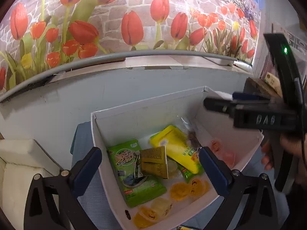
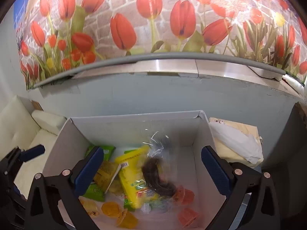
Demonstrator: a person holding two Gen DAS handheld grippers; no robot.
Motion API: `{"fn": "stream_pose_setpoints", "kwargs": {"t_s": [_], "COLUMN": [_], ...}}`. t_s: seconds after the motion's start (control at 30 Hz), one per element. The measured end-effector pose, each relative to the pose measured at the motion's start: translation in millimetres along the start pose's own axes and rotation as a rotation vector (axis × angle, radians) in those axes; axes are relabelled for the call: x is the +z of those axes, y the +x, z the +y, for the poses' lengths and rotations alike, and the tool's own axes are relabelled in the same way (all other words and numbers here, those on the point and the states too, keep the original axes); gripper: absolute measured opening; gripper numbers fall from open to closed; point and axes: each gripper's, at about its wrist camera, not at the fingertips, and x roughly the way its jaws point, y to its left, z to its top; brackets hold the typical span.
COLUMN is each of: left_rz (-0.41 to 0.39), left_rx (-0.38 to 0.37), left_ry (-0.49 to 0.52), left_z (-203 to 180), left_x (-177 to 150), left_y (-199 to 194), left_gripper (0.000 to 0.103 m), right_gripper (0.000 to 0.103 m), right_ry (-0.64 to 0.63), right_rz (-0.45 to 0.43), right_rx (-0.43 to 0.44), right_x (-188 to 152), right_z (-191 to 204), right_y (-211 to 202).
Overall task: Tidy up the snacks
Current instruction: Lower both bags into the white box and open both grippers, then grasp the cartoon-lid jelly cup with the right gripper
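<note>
Left wrist view: the left gripper [image 1: 150, 169] stands wide and empty above the white box [image 1: 145, 105]; green packet [image 1: 134, 174], yellow packet [image 1: 178, 149] and jelly cups [image 1: 180, 190] lie below, between its fingers. Right wrist view: the right gripper [image 2: 152, 170] is spread wide, empty; a clear bag [image 2: 159, 172] lies between its fingers, over the yellow packet [image 2: 130, 178].

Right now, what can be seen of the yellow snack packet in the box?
The yellow snack packet is a glossy plastic pouch with a barcode near its top and green printing lower down. It lies slanted inside the white cardboard box, resting over green packets, with a clear bag of something dark against its right side. Neither tongs touch it.
</note>
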Motion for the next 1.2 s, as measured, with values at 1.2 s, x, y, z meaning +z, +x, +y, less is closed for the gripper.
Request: {"fn": "stream_pose_setpoints", "kwargs": {"t_s": [1.2], "left_rz": [0.069], "left_rx": [-0.027], "left_ry": [-0.119], "left_z": [-12], "left_x": [-195], "left_y": [-136], "left_gripper": [0.103], "right_gripper": [0.103], "right_ry": [-0.139], "right_rz": [0.166], "right_rx": [0.169], "right_x": [-218], "right_z": [78], "right_y": [-69]}}
